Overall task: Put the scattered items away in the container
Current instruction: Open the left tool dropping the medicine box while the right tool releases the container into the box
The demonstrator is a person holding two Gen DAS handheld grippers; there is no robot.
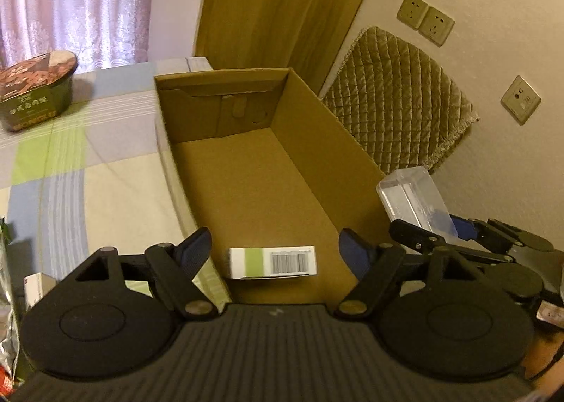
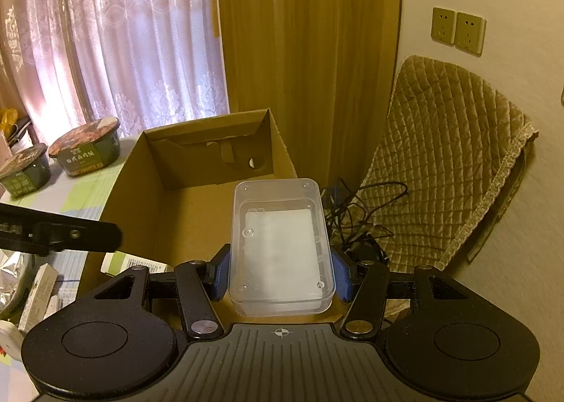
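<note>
**Operator:** My right gripper (image 2: 281, 273) has its blue fingers (image 2: 221, 275) pressed against the two long sides of the clear plastic case (image 2: 280, 247), so it's clamped on it. I'm holding it in the air over the near right part of the cardboard box (image 2: 141, 197).

**Partner:** How does it handle?

**Operator:** I'd judge it light and rigid, but smooth-walled, so slippery against the pads. Thin hard plastic like that could crack or pop out if squeezed hard. The side walls near the middle, where I have it, look like the right place; the rounded corners would slide.

**Partner:** What does it look like?

**Operator:** A see-through rectangular tub with rounded corners and something white and flat inside. I can't tell what.

**Partner:** And your left side?

**Operator:** The left gripper (image 1: 275, 252) has its fingers (image 1: 195, 248) spread wide with nothing between them. Just past them a small white and green carton (image 1: 271, 261) with a barcode lies on the box floor at the near end. It looks light, stiff cardboard, easy to pinch across its short sides.

**Partner:** Anything left outside?

**Operator:** An instant noodle bowl (image 1: 35, 90) stands on the checked bedsheet (image 1: 105, 190), well apart from the box, and a second bowl (image 2: 23, 171) sits beside it.
</note>
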